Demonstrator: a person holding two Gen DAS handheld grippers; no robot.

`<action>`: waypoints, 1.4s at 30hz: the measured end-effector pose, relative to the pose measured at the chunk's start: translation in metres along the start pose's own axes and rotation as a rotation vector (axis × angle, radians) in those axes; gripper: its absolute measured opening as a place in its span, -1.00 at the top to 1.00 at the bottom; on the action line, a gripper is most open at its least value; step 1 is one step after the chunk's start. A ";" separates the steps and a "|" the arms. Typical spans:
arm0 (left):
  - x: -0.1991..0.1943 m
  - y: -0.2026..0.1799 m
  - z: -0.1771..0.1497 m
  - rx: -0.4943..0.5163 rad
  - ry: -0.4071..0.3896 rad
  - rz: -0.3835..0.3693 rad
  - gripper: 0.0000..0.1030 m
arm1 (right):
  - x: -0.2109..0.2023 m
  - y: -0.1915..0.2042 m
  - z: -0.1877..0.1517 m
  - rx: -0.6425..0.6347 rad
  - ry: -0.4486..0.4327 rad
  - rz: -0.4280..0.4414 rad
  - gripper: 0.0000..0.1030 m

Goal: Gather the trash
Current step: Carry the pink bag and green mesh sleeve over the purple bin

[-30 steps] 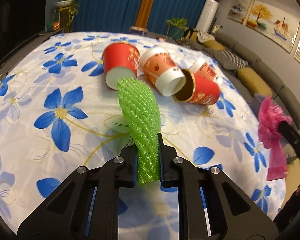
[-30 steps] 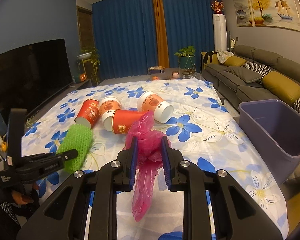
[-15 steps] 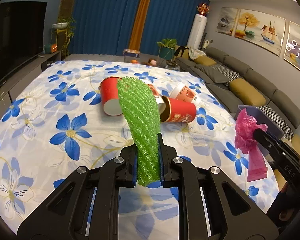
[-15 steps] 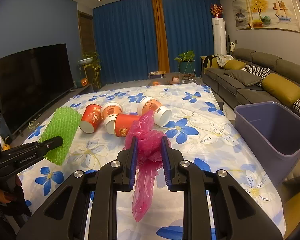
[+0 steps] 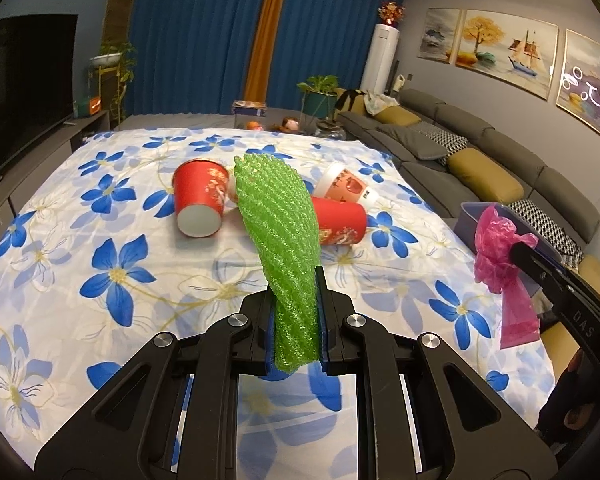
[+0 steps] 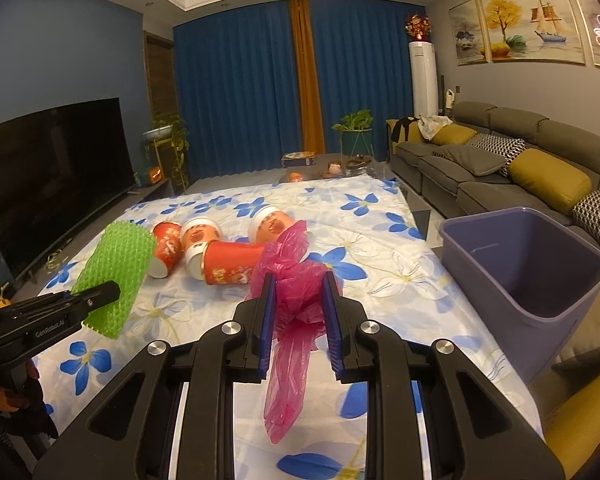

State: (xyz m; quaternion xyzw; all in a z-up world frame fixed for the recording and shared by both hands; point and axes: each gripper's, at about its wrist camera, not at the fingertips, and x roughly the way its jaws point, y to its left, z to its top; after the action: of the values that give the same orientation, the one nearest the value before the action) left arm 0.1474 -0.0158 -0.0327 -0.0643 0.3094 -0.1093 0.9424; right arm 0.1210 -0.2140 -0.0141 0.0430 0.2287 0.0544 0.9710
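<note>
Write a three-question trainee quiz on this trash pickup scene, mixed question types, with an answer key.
1. True or false: the left gripper is shut on the green foam mesh sleeve.
2. Multiple choice: what does the right gripper hold? A) a red paper cup B) a crumpled pink plastic bag C) nothing
3. Fill in: the four paper cups lie tipped over on the blue-flowered white ____, while the purple plastic bin stands beside it, on the sofa side.

Key: 1 true; 2 B; 3 cloth.
</note>
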 end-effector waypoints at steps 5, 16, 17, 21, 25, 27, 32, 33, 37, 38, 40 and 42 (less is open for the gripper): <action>0.005 -0.012 0.002 0.020 0.005 -0.014 0.71 | -0.002 -0.011 0.004 0.006 -0.009 -0.020 0.54; 0.015 -0.036 0.007 0.065 0.007 -0.035 0.71 | -0.005 -0.034 0.006 0.022 -0.026 -0.063 0.54; 0.016 -0.039 0.007 0.067 0.006 -0.037 0.71 | -0.005 -0.036 0.007 0.022 -0.028 -0.066 0.54; 0.019 -0.048 0.010 0.080 0.003 -0.046 0.71 | -0.006 -0.046 0.008 0.026 -0.035 -0.083 0.54; 0.022 -0.061 0.014 0.098 -0.002 -0.061 0.71 | -0.005 -0.055 0.009 0.036 -0.040 -0.099 0.54; 0.024 -0.068 0.017 0.110 -0.006 -0.070 0.71 | -0.005 -0.060 0.009 0.040 -0.042 -0.107 0.54; 0.030 -0.088 0.023 0.142 -0.012 -0.098 0.71 | -0.005 -0.072 0.011 0.049 -0.051 -0.128 0.54; 0.032 -0.093 0.024 0.152 -0.013 -0.103 0.71 | -0.005 -0.075 0.011 0.051 -0.053 -0.132 0.54; 0.038 -0.115 0.028 0.187 -0.015 -0.132 0.71 | -0.007 -0.089 0.012 0.068 -0.065 -0.161 0.54; 0.040 -0.121 0.029 0.196 -0.016 -0.142 0.71 | -0.008 -0.094 0.012 0.073 -0.069 -0.170 0.54; 0.042 -0.133 0.031 0.212 -0.017 -0.160 0.71 | -0.009 -0.105 0.015 0.087 -0.078 -0.194 0.54; 0.045 -0.148 0.033 0.233 -0.022 -0.186 0.71 | -0.011 -0.117 0.016 0.103 -0.086 -0.218 0.54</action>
State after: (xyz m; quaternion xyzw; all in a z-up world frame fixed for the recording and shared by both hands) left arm 0.1780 -0.1684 -0.0042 0.0160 0.2769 -0.2306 0.9327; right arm 0.1289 -0.3324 -0.0077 0.0698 0.1926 -0.0650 0.9766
